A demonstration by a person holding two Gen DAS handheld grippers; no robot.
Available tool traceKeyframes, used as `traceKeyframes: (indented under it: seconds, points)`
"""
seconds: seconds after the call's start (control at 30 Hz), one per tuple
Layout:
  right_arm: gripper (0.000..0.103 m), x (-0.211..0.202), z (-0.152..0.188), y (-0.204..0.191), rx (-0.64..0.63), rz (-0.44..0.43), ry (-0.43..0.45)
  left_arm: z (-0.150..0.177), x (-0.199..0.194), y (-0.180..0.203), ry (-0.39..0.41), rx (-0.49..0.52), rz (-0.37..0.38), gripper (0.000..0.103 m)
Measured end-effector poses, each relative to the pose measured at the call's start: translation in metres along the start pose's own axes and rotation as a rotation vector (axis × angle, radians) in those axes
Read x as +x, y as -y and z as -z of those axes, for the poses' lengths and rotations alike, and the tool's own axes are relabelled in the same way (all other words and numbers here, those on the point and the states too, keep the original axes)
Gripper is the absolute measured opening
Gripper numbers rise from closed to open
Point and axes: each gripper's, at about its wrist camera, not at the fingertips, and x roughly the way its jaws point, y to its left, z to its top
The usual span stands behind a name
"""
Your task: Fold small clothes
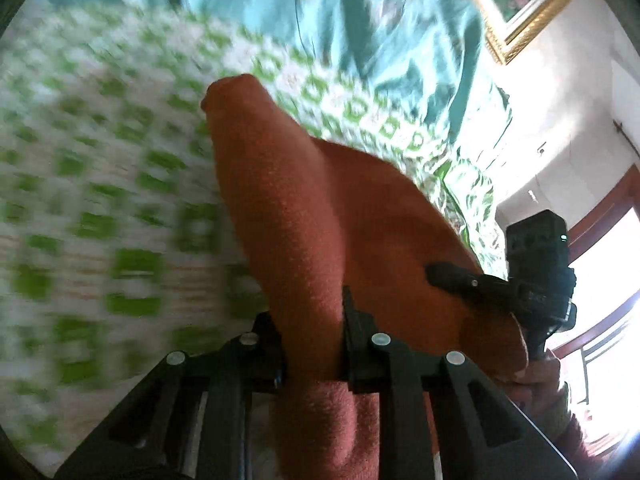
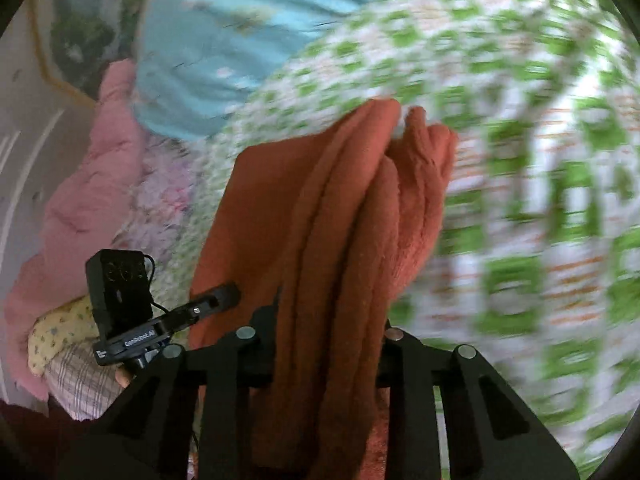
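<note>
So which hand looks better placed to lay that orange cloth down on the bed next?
Hard to call: both grip it. Perhaps the left gripper, which holds one smooth fold of the orange cloth; the right gripper clamps several bunched layers.

The small garment (image 1: 304, 216) is a rust-orange piece of fuzzy, fleece-like cloth, gathered into long soft folds and held up above the bed rather than lying flat on it. In the left wrist view it runs as a thick rolled band that ends in a rounded tip, with a wider flap spreading to its right. In the right wrist view the same cloth (image 2: 336, 240) hangs bunched in several lengthwise pleats.
</note>
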Motion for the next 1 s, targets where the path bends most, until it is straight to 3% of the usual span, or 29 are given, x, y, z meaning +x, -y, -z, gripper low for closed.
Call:
traceKeyframes:
  seconds: [0.1,0.27,0.37,0.47,0.57,0.67,0.77,0.83,1.0]
  points:
    - [0.028,0.025,0.010,-0.030,-0.025,-0.097,-0.001,0.002,-0.045,-0.019,0.031,0.011,-0.053,0.020]
    - [0.028,0.080,0.028,-0.064,-0.031,-0.200,-0.060,0.013,-0.086,-0.058,0.022,-0.016,-0.144,0.020]
    - [0.028,0.113,0.040,-0.068,-0.025,-0.199,-0.118,0.026,-0.083,-0.085,-0.019,-0.055,-0.187,0.021]
    - [0.031,0.129,0.053,-0.065,-0.040,-0.126,-0.150,0.040,-0.072,-0.105,-0.039,-0.089,-0.185,0.027]
    - [0.045,0.123,0.056,-0.057,-0.013,-0.106,-0.153,0.049,-0.078,-0.108,-0.021,-0.105,-0.189,0.035]
    - [0.051,0.101,0.057,-0.064,-0.056,-0.014,-0.120,0.060,-0.096,-0.099,0.009,-0.093,-0.246,0.041]
    - [0.052,0.066,0.060,-0.074,-0.102,0.067,-0.044,0.076,-0.114,-0.084,0.047,-0.050,-0.336,0.054]
    - [0.052,0.042,0.064,-0.085,-0.137,0.091,0.008,0.096,-0.131,-0.073,0.074,-0.018,-0.384,0.056]
    - [0.052,0.021,0.086,-0.107,-0.183,0.047,0.021,0.143,-0.145,-0.040,0.075,0.072,-0.447,0.061]
